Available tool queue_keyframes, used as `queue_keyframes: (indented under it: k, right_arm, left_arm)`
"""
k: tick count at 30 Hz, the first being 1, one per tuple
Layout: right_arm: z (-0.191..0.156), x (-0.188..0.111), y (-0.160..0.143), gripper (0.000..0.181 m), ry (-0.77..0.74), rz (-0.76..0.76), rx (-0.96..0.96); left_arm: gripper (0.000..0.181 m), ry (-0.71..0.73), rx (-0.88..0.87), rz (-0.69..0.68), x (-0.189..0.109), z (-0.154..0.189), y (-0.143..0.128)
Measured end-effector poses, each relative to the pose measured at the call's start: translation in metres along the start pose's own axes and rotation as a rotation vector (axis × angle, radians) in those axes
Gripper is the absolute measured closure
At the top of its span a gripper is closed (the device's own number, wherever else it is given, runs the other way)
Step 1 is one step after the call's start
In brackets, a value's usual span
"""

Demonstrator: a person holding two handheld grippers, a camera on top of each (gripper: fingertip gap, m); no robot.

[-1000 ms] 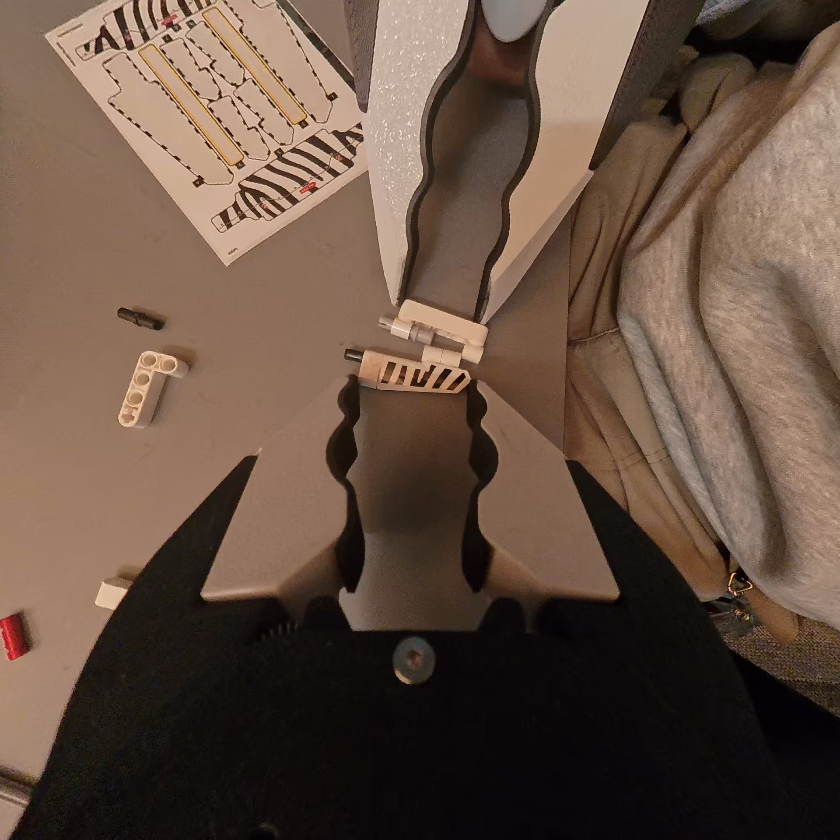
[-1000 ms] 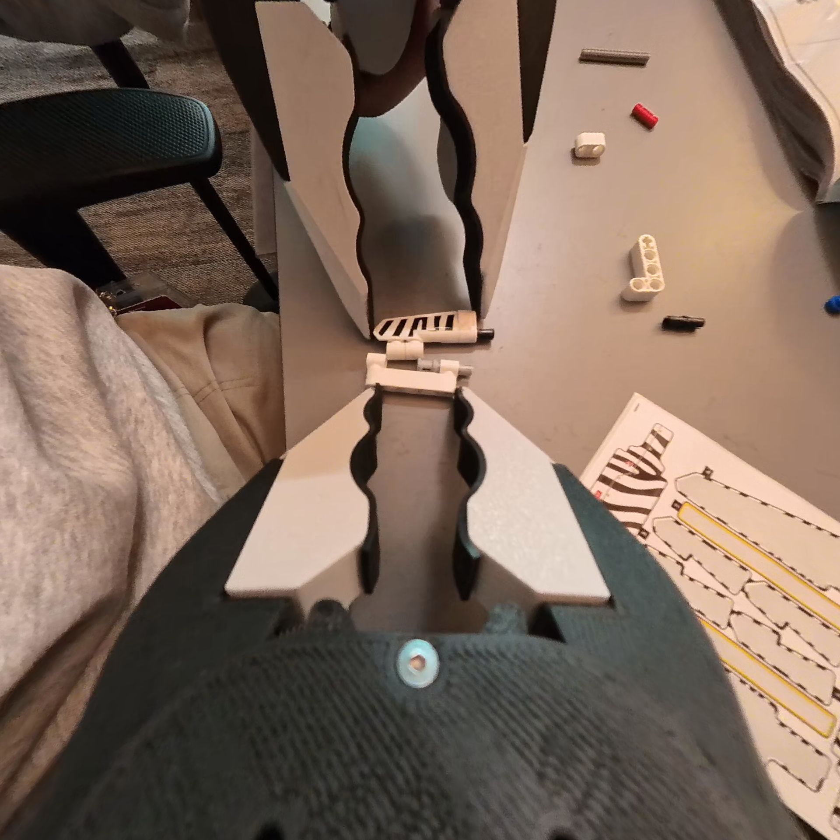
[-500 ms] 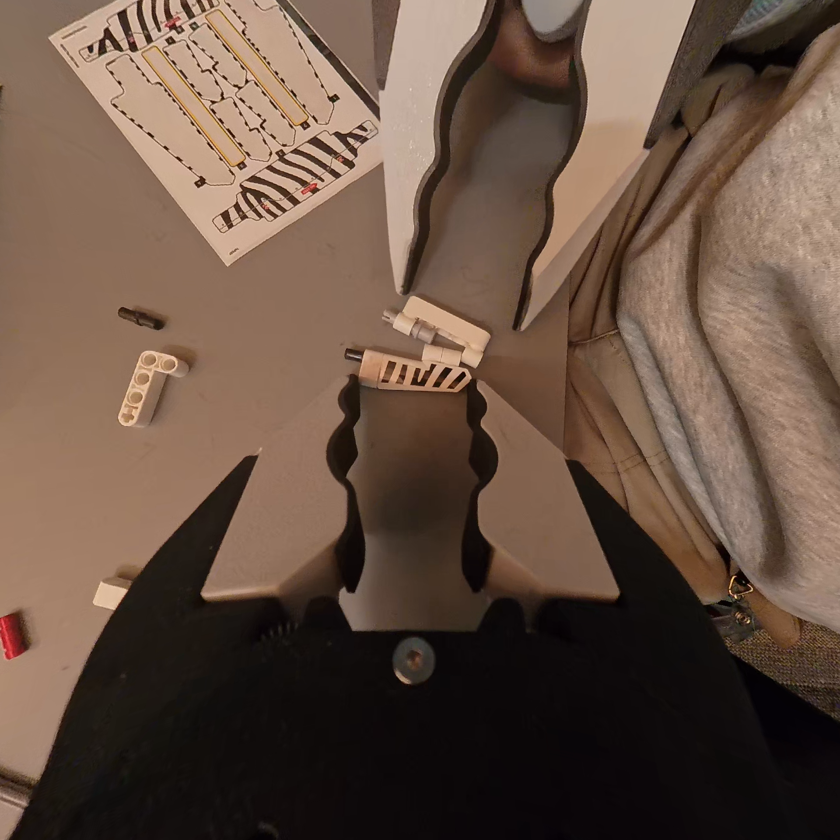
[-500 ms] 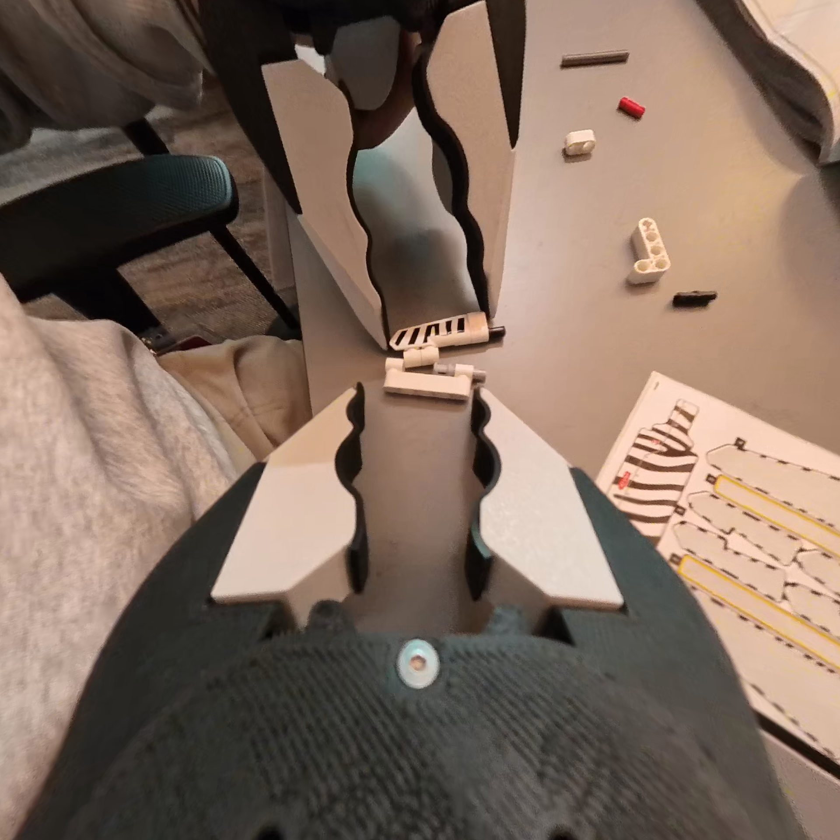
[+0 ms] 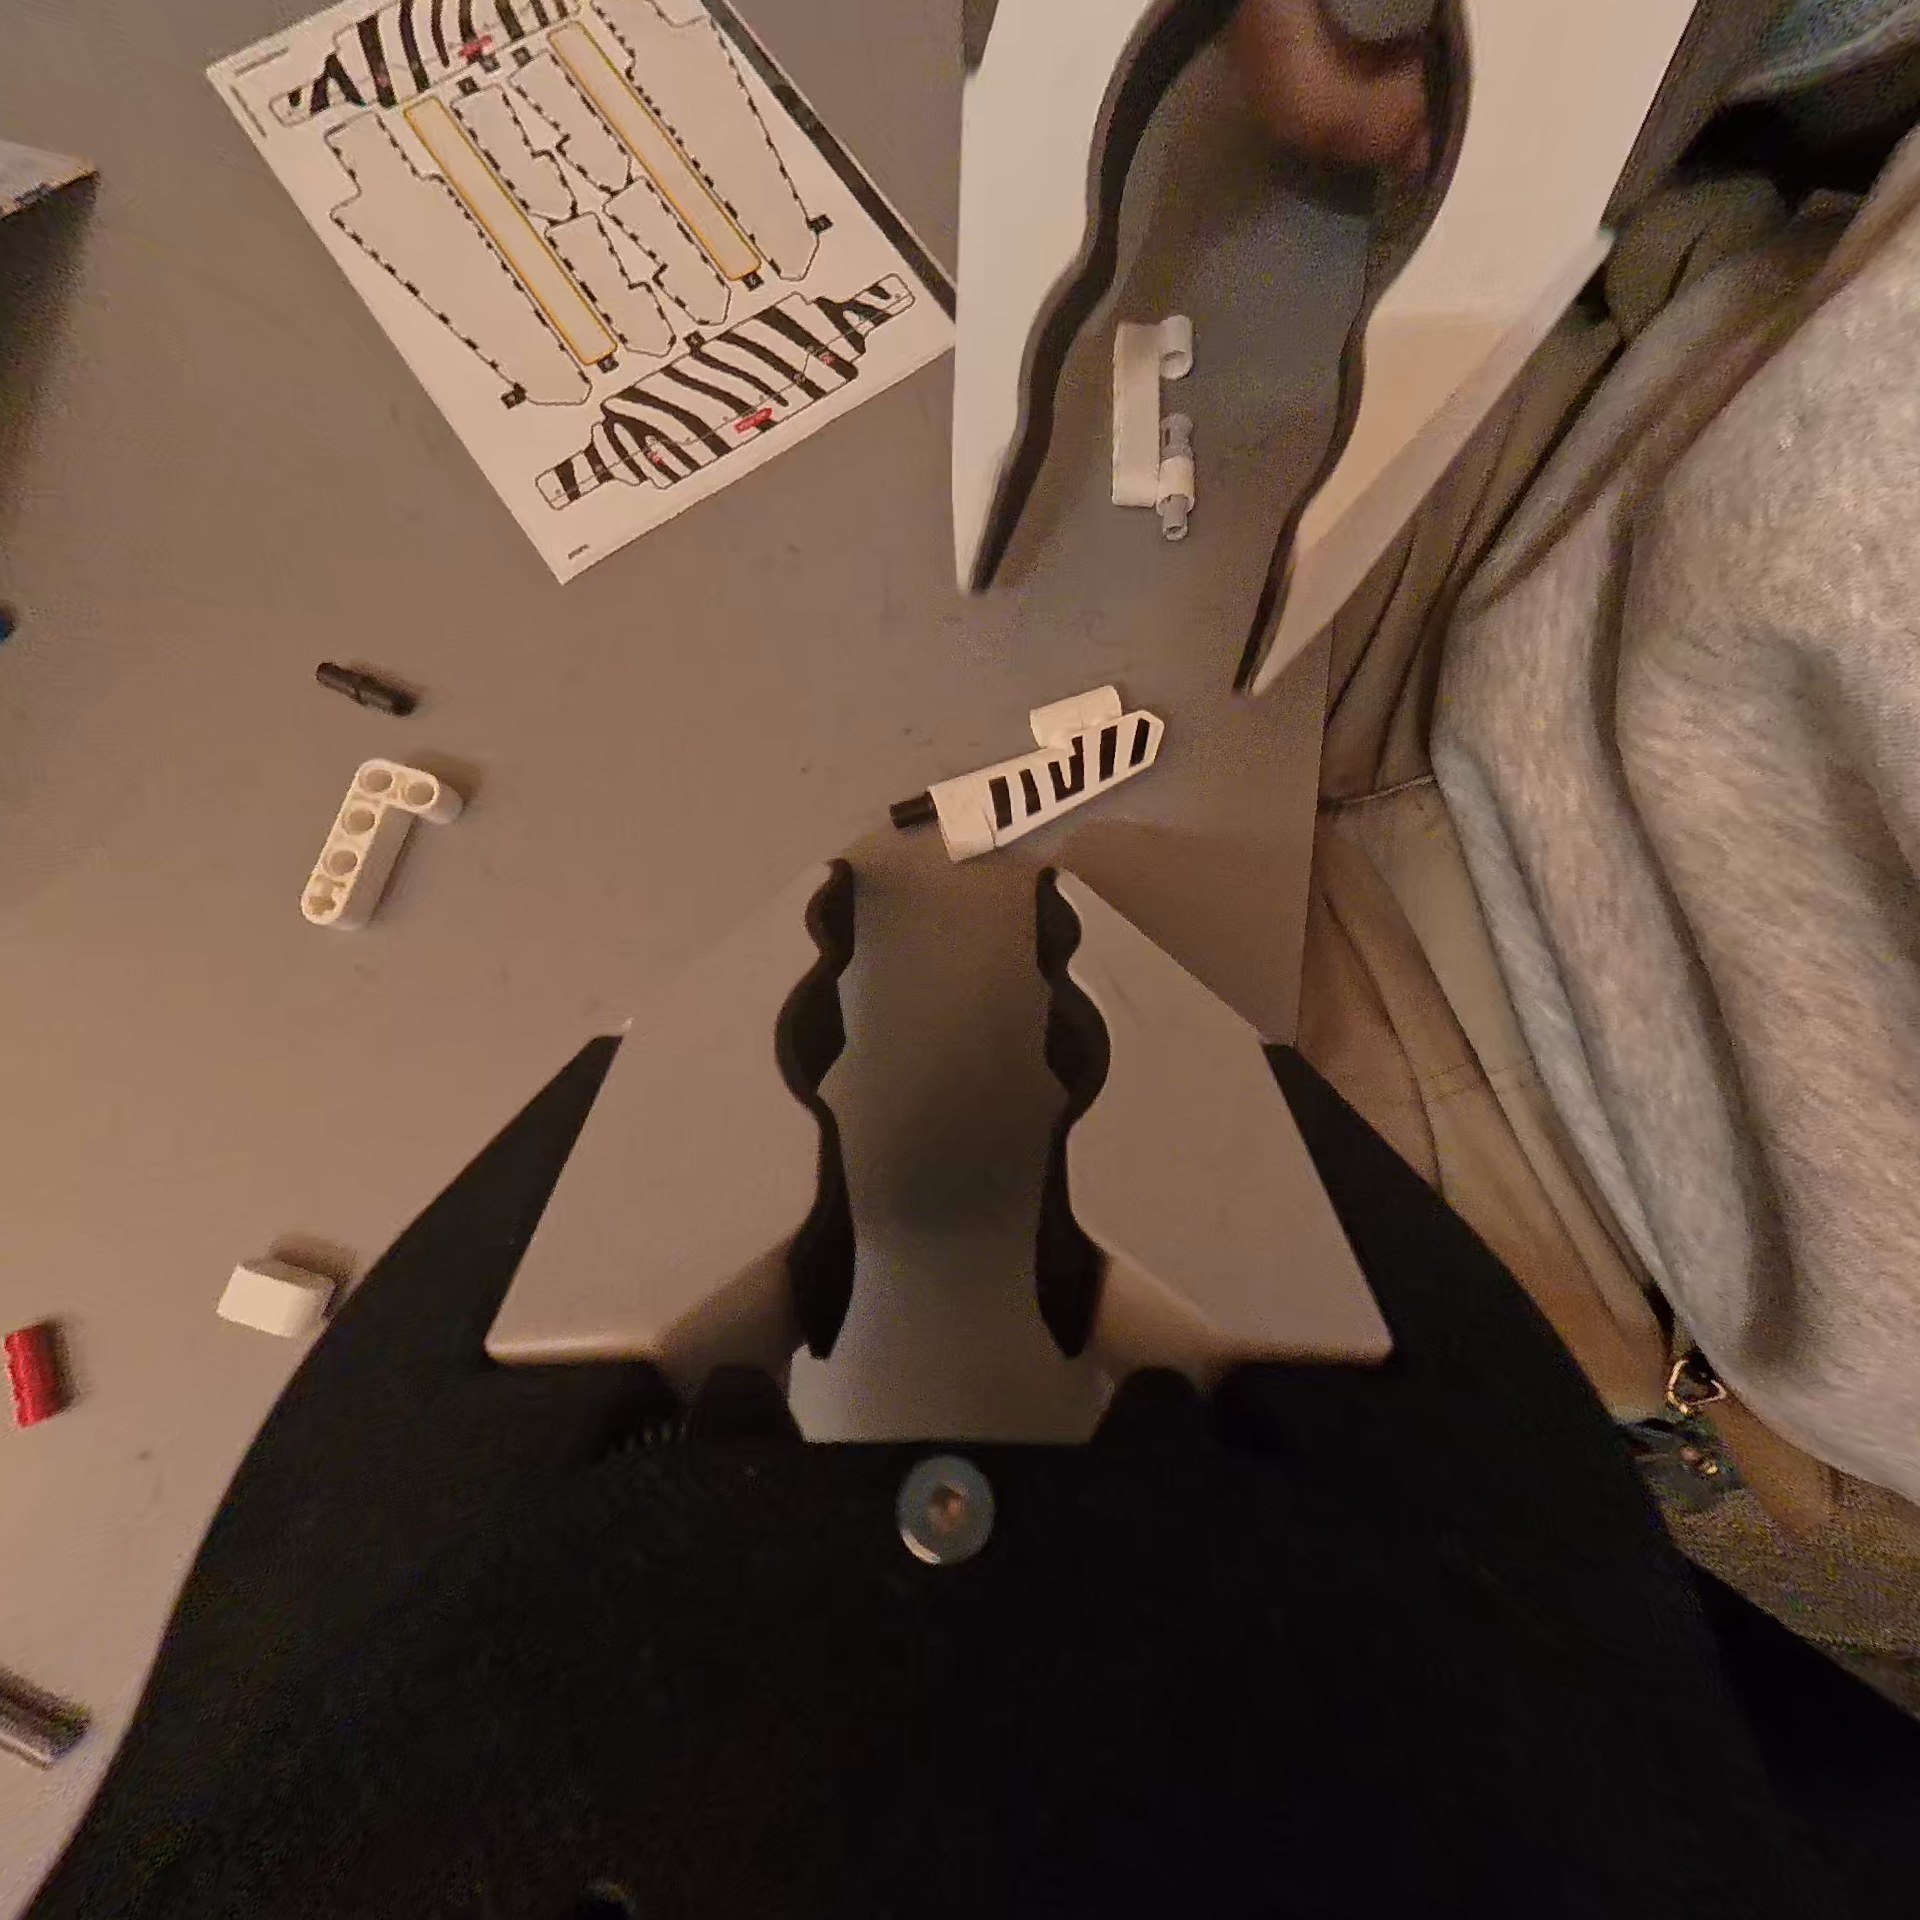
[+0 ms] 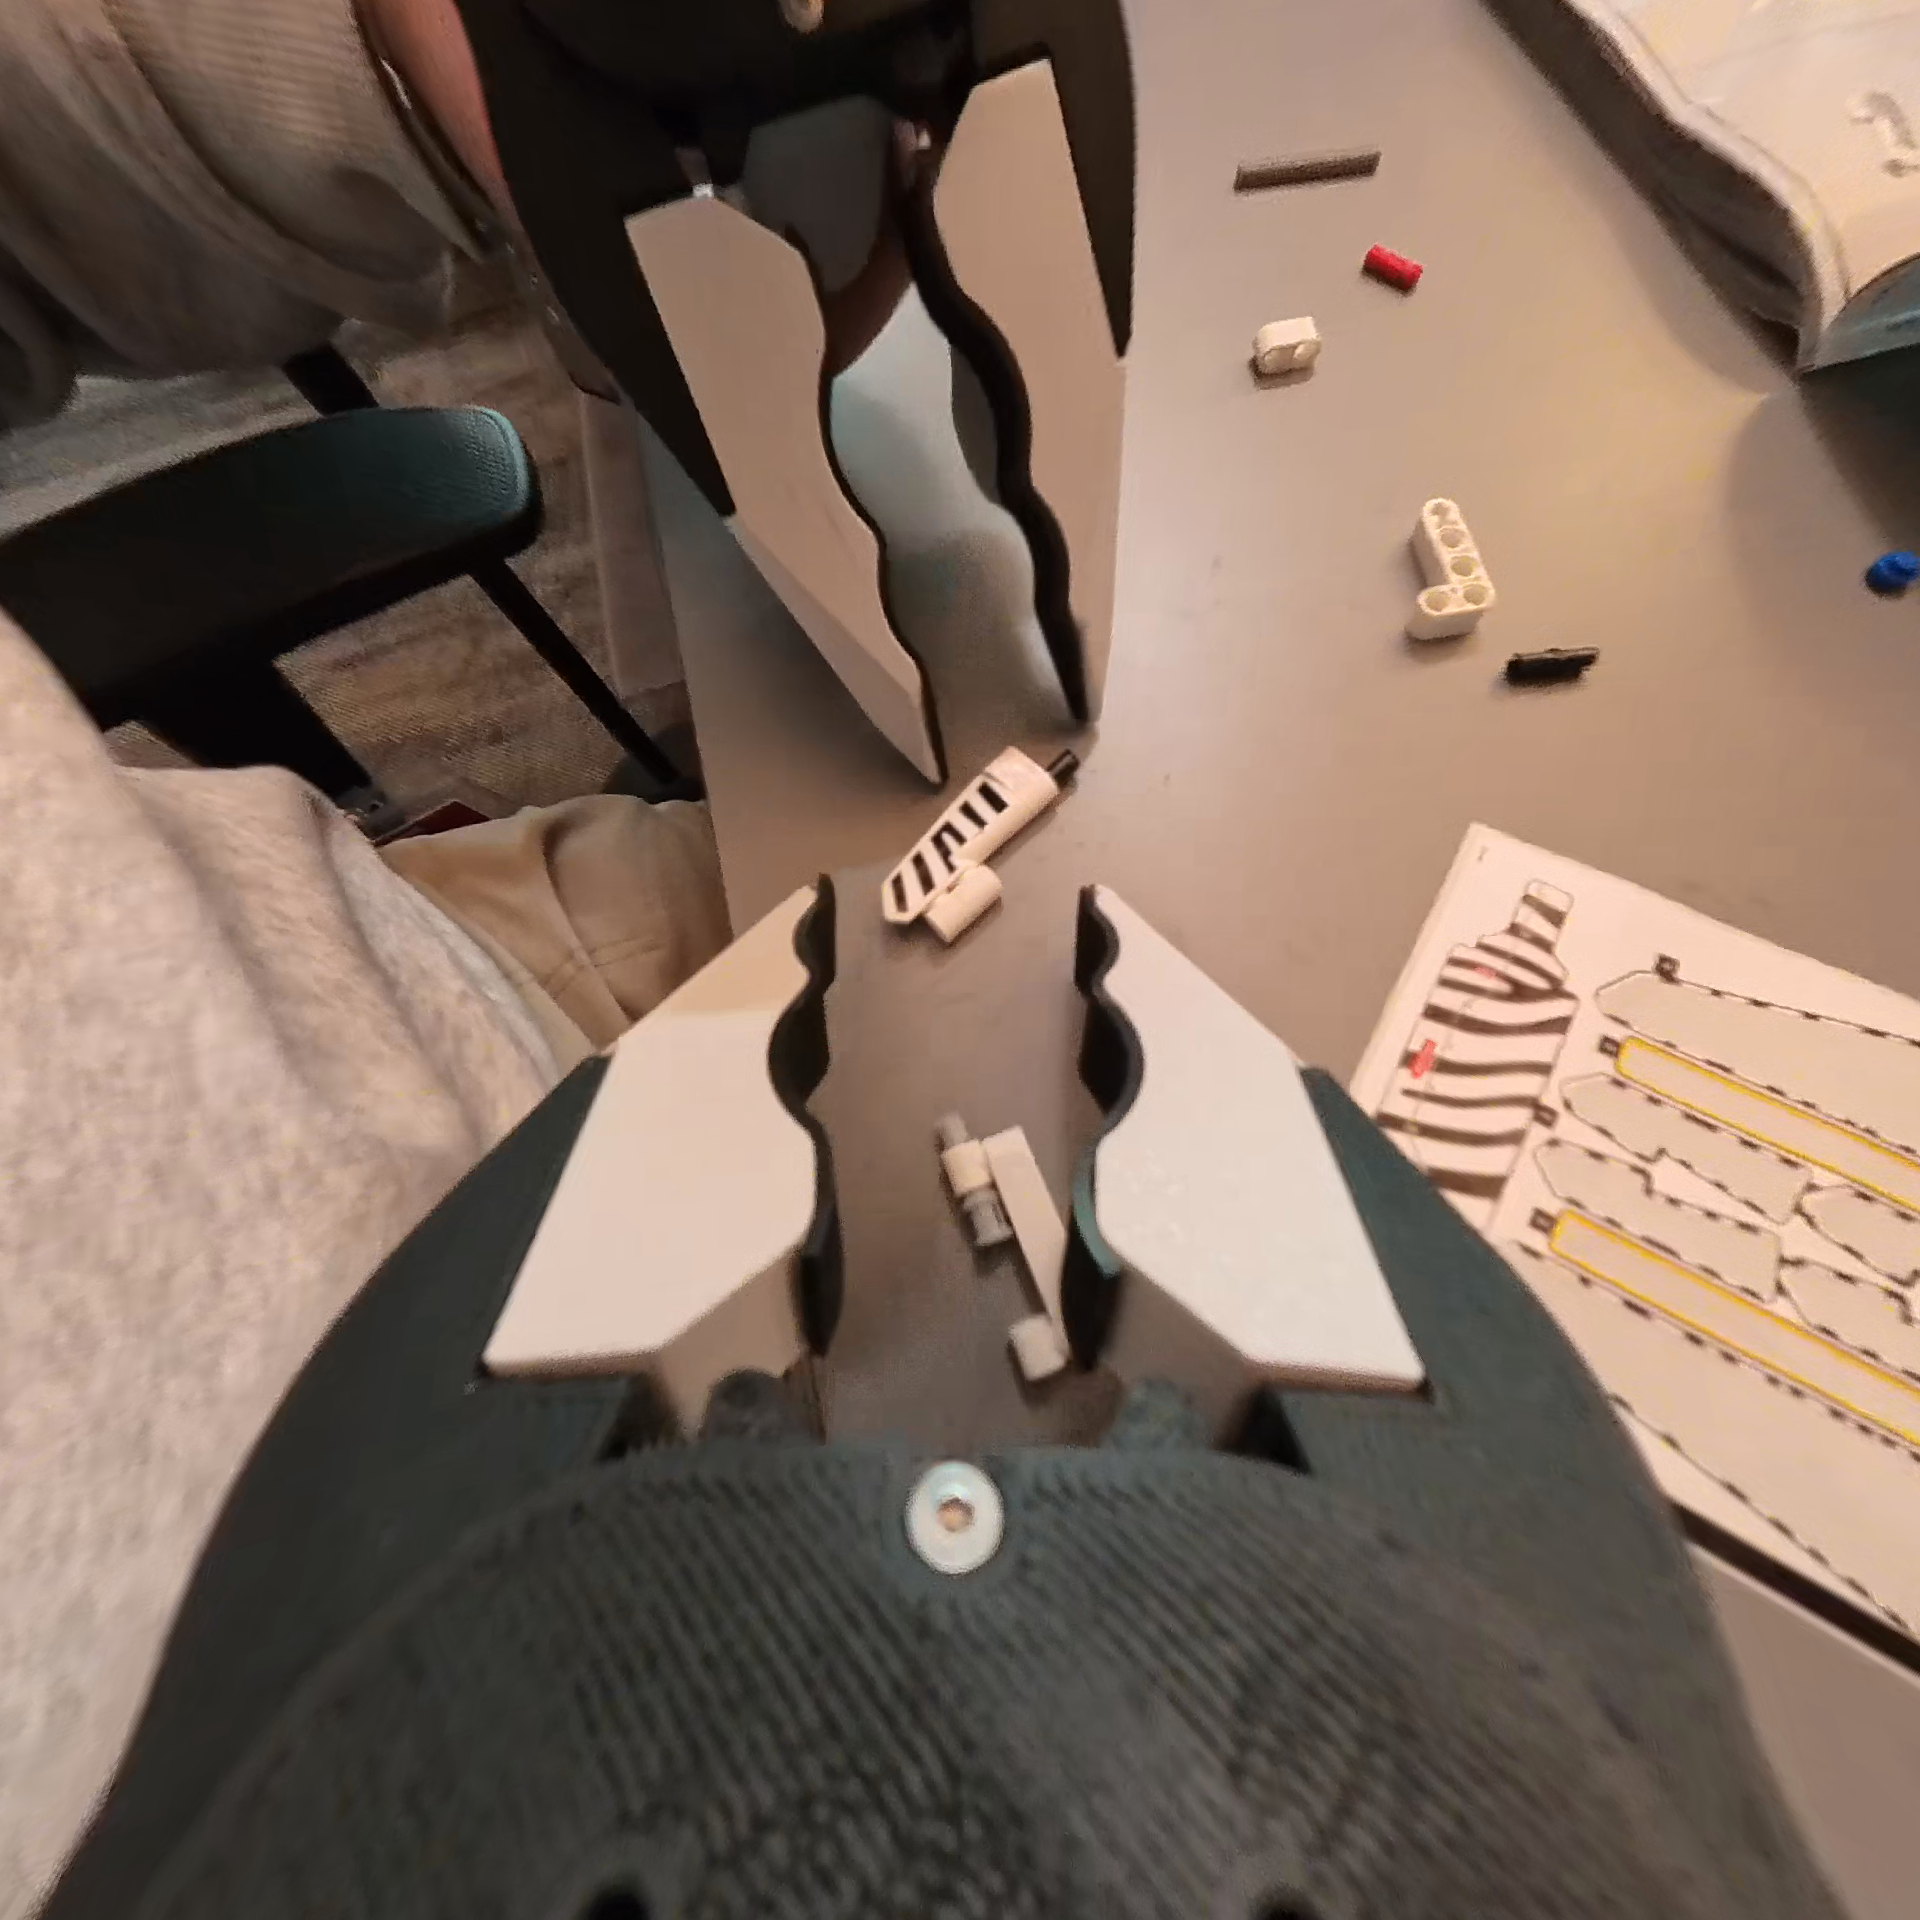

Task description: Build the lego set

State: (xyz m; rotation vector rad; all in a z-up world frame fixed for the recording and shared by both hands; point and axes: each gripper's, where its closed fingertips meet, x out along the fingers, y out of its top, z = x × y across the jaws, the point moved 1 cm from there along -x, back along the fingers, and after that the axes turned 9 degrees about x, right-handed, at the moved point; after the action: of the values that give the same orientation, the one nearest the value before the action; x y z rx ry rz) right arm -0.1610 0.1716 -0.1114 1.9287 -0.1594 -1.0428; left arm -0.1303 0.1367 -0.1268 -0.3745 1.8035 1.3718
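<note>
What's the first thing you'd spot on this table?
The zebra-striped piece stands out first, lying on the grey table just ahead of the open left tool. Next is the sticker sheet with matching stripes at the far left in the left wrist view. A plain white piece lies between the fingers of the open right tool.

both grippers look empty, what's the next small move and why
Probably close the right gripper on the plain white piece. That piece lies loose on the table between its open fingers, apart from the zebra-striped piece just ahead. The left gripper is also open and holds nothing, so neither part is held for joining.
</note>
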Motion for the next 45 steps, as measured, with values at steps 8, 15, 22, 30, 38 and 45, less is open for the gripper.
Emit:
queue_keyframes:
  k: [8, 15, 22, 30, 38, 45]
  right_arm:
    - [0.027, -0.044, -0.036, 0.136, -0.084, -0.07, 0.02]
    - [0.02, -0.048, -0.047, 0.14, -0.089, -0.067, 0.089]
    - [0.0, -0.046, -0.052, 0.143, -0.112, -0.118, 0.097]
    - [-0.016, -0.036, -0.044, 0.142, -0.052, -0.074, 0.031]
    - [0.003, -0.036, -0.031, 0.136, -0.052, -0.012, -0.055]
    - [0.006, -0.022, -0.034, 0.142, -0.051, -0.081, -0.164]
  left_arm:
    - [0.125, 0.079, -0.14, 0.042, -0.002, 0.015, 0.007]
    - [0.12, 0.145, -0.262, 0.06, 0.006, 0.016, 0.011]
    - [0.12, 0.138, -0.304, 0.07, 0.006, 0.015, 0.014]
    - [0.12, 0.151, -0.29, 0.04, 0.008, 0.02, 0.015]
    - [0.12, 0.191, -0.354, 0.034, 0.01, 0.019, 0.017]
    - [0.128, 0.199, -0.396, 0.046, 0.01, 0.011, 0.018]
